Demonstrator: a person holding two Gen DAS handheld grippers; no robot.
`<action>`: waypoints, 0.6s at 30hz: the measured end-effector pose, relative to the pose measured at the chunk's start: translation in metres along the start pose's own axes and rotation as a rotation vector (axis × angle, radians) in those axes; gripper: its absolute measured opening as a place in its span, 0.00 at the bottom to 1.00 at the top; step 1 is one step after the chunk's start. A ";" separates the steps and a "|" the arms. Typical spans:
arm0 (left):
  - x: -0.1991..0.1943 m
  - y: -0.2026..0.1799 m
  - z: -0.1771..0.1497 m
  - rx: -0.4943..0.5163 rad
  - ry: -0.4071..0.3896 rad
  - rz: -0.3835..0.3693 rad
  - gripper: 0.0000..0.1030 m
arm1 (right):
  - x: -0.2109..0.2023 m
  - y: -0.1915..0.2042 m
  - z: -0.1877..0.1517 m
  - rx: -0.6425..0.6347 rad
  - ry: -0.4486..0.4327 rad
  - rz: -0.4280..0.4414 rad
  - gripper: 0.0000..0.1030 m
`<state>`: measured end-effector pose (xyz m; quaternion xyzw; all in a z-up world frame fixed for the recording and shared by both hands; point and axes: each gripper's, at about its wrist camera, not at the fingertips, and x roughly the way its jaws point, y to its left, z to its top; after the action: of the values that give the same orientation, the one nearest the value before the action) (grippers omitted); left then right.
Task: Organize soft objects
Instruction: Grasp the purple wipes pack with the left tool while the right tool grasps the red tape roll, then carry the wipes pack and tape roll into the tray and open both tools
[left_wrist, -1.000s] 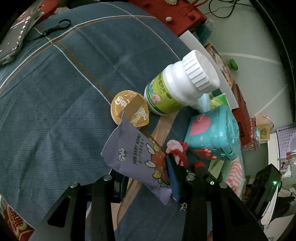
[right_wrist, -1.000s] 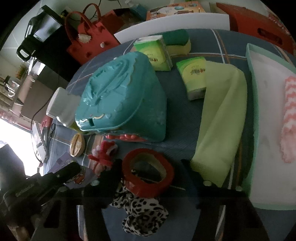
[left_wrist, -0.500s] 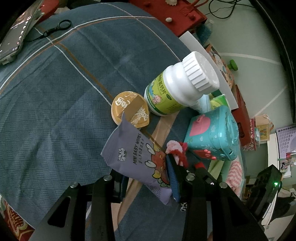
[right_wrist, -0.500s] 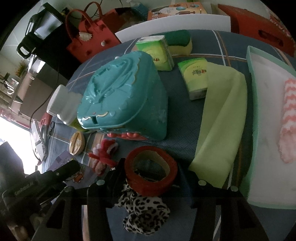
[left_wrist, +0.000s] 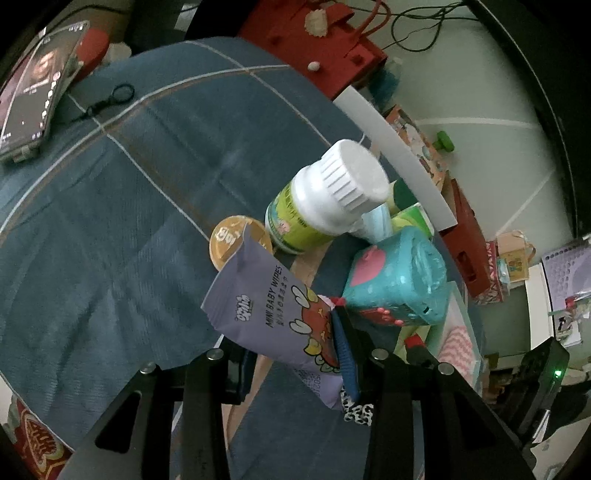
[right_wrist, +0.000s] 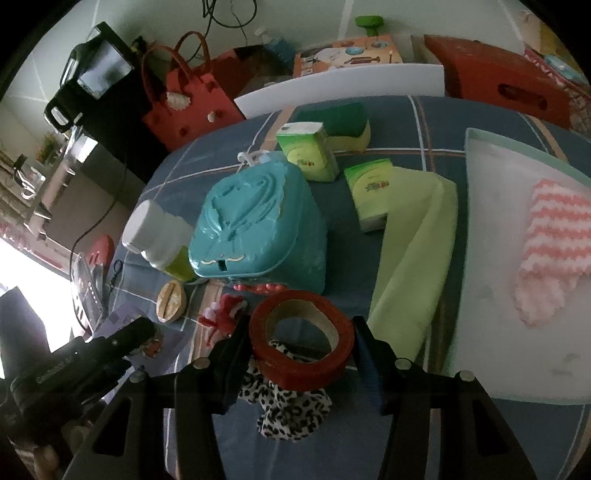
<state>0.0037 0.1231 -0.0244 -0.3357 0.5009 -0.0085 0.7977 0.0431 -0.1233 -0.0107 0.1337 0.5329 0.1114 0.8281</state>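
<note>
On the bench's blue plaid cloth, sorting looks barely begun: only a pink striped knit (right_wrist: 550, 236) lies in the pale tray (right_wrist: 517, 391). The left gripper (left_wrist: 291, 354) has its jaws pinching a baby wipes pack (left_wrist: 266, 306), lifted; the right gripper (right_wrist: 301, 343) clamps a red tape roll (right_wrist: 301, 339). A green cloth (right_wrist: 413, 251), leopard scrunchie (right_wrist: 291, 410) and tissue packs (right_wrist: 308, 153) wait outside the tray.

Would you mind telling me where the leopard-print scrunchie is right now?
In the right wrist view, the leopard-print scrunchie lies on the blue cloth directly beneath the red tape roll held between the right gripper fingers.
</note>
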 end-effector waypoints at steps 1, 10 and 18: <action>-0.001 -0.001 0.000 0.003 -0.002 0.002 0.39 | -0.001 0.000 0.000 0.001 -0.002 -0.004 0.54; -0.012 -0.013 -0.002 0.030 -0.027 -0.006 0.39 | -0.021 -0.011 0.006 0.009 -0.053 -0.032 0.54; -0.026 -0.059 -0.007 0.147 -0.041 -0.020 0.39 | -0.055 -0.052 0.017 0.095 -0.155 -0.130 0.54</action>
<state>0.0038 0.0830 0.0263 -0.2814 0.4790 -0.0463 0.8302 0.0385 -0.1921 0.0250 0.1460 0.4795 0.0214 0.8651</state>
